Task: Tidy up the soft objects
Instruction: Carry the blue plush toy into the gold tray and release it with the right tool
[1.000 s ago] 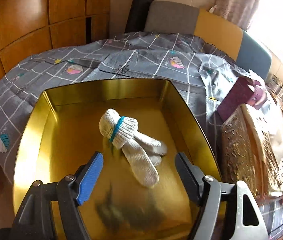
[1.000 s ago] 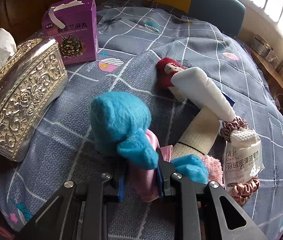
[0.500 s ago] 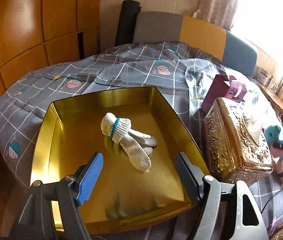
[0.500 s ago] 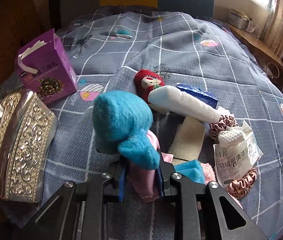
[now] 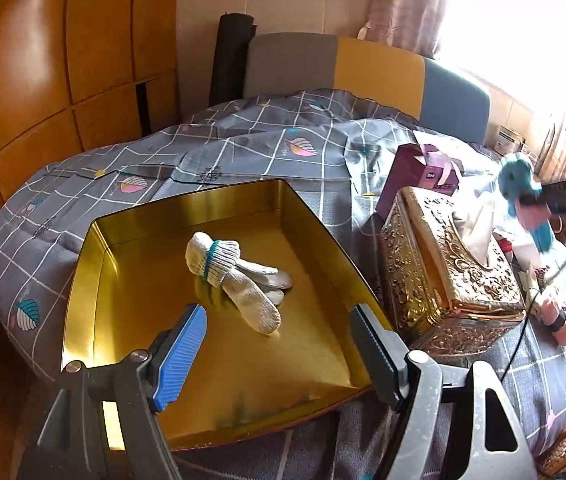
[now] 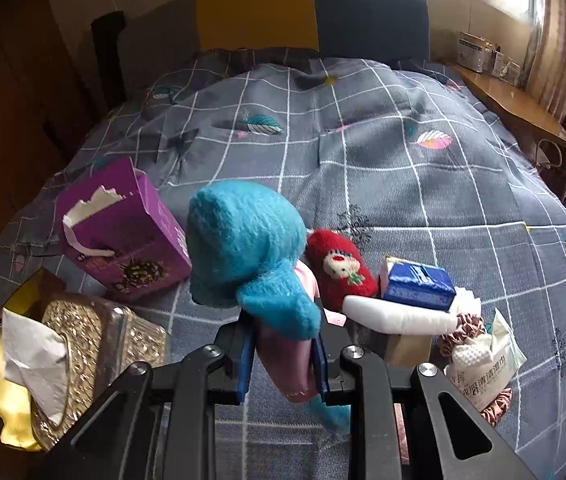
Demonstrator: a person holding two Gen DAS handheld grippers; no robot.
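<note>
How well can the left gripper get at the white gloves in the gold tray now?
Probably yes: the left gripper is open and empty, the white gloves lie uncovered in the gold tray, and nothing stands between.

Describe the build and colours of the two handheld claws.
The left claw has dark grey metal arms with silver pivot bolts; one finger wears a ribbed blue pad, the other a ribbed grey one. The right claw is black, with cut-out triangular arms, silver bolts and blue pads on both fingers.
</note>
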